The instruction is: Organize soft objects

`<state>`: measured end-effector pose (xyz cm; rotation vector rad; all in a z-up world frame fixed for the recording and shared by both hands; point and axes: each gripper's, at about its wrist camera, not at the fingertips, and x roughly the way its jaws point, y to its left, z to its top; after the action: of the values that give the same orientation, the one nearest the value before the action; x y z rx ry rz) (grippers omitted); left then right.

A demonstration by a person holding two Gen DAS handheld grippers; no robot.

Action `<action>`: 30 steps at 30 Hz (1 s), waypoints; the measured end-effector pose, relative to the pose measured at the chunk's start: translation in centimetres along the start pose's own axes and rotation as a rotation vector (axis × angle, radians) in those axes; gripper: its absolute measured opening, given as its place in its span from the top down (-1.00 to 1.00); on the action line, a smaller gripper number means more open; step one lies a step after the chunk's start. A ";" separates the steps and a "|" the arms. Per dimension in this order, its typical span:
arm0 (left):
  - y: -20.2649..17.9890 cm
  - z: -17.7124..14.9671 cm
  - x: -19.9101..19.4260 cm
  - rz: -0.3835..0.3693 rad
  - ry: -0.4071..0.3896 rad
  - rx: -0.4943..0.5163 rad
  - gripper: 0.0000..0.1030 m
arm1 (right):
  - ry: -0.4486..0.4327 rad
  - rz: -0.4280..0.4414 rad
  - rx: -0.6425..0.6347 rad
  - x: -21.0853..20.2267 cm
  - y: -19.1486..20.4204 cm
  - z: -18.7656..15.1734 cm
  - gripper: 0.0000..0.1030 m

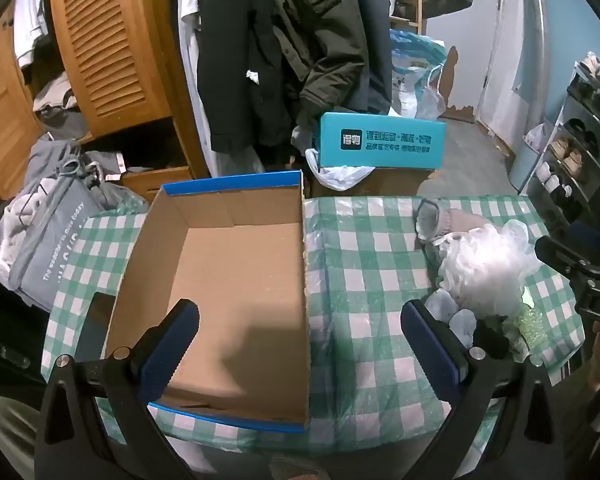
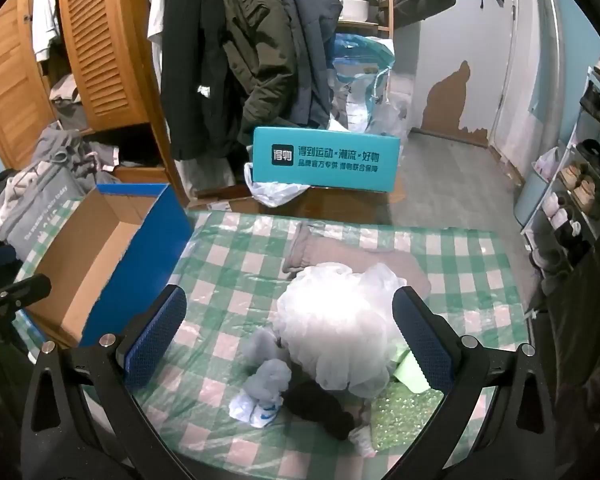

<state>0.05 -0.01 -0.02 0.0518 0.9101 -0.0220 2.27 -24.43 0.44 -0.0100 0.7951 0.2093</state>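
Observation:
An empty cardboard box (image 1: 236, 292) with blue outer walls stands on the green checked table; it also shows at the left of the right wrist view (image 2: 100, 248). My left gripper (image 1: 300, 332) is open over the box's right wall, holding nothing. My right gripper (image 2: 288, 332) is open above a heap of soft things: a white mesh bath puff (image 2: 340, 320), a grey-brown sock (image 2: 320, 252) behind it, a pale blue-grey sock bundle (image 2: 266, 376), a black sock (image 2: 320, 404) and a green sponge (image 2: 404, 408). The puff also shows in the left wrist view (image 1: 484, 268).
A teal carton (image 2: 324, 160) sits on a brown box just beyond the table's far edge. Hanging coats (image 2: 228, 60) and a wooden wardrobe (image 2: 96, 48) stand behind. A pile of grey clothes (image 1: 44, 224) lies left of the table. A shoe rack (image 2: 580, 184) stands at the right.

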 end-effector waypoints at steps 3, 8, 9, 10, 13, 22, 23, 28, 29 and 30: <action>0.0 0.0 0.0 -0.005 0.000 -0.003 -0.98 | 0.006 0.000 0.000 0.1 0.0 0.0 -0.97; -0.1 -0.1 0.3 -0.006 -0.002 -0.001 -0.98 | 0.004 -0.003 -0.002 0.1 0.0 0.0 -0.97; -0.4 0.2 0.2 -0.007 -0.003 -0.001 -0.98 | 0.005 -0.003 -0.002 0.1 0.0 0.0 -0.97; -0.5 0.2 0.2 -0.007 -0.005 -0.003 -0.98 | 0.005 -0.003 -0.002 0.1 0.0 0.0 -0.97; -0.4 0.3 0.1 -0.016 -0.001 0.000 -0.98 | 0.005 0.000 -0.003 0.1 0.1 0.0 -0.97; -0.2 0.6 -0.3 -0.022 -0.021 -0.001 -0.98 | 0.008 -0.001 -0.006 0.2 0.2 -0.1 -0.97; -0.2 0.5 -0.3 -0.022 -0.022 -0.002 -0.98 | 0.009 -0.002 -0.007 0.2 0.2 -0.1 -0.97; -0.2 0.4 -0.3 -0.026 -0.024 -0.001 -0.98 | 0.008 -0.004 -0.006 0.2 0.2 -0.1 -0.97; -0.2 0.4 -0.4 -0.024 -0.025 0.000 -0.98 | 0.008 -0.004 -0.006 0.2 0.1 -0.1 -0.97; -0.2 0.4 -0.3 -0.024 -0.023 -0.001 -0.98 | 0.008 -0.004 -0.007 0.2 0.2 -0.1 -0.97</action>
<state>0.17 -0.19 0.48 0.0393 0.8874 -0.0445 2.30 -24.25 0.27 -0.0191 0.8020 0.2088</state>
